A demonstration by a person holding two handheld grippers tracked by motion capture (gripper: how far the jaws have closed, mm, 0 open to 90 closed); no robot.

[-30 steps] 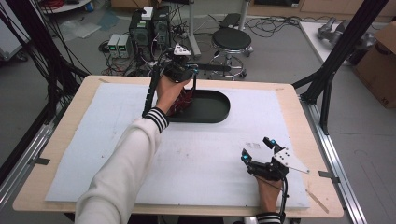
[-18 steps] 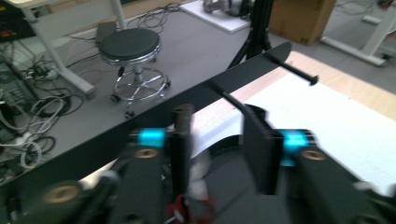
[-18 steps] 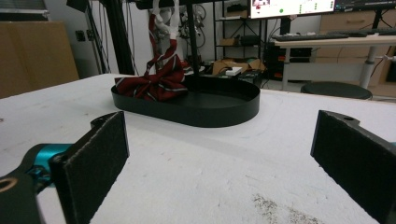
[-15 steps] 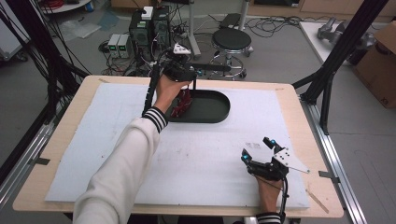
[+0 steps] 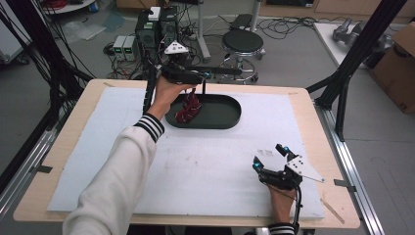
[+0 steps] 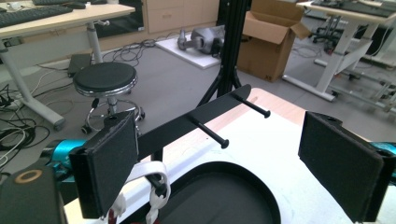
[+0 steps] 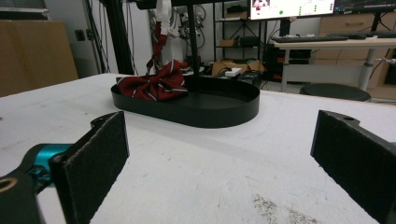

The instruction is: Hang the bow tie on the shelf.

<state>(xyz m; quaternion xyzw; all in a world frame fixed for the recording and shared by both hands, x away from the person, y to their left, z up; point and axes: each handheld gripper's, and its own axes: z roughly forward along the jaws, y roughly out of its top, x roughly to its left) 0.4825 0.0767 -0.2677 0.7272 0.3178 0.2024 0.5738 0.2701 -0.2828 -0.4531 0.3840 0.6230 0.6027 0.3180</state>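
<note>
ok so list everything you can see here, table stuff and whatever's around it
bow tie: 1, dark red with thin stripes, in the tray's left end, white strap hanging from the rack
tray: 1, black oval, far middle of the table
rack: 1, black bar with two pegs, standing over the tray
mat: 1, white, covering the table
table: 1, light wood
stool: 1, black, beyond the table
cardboard box: 1, brown, on the floor
left gripper: open, jaws just opening, above the tray
right gripper: open, near right of the mat
</note>
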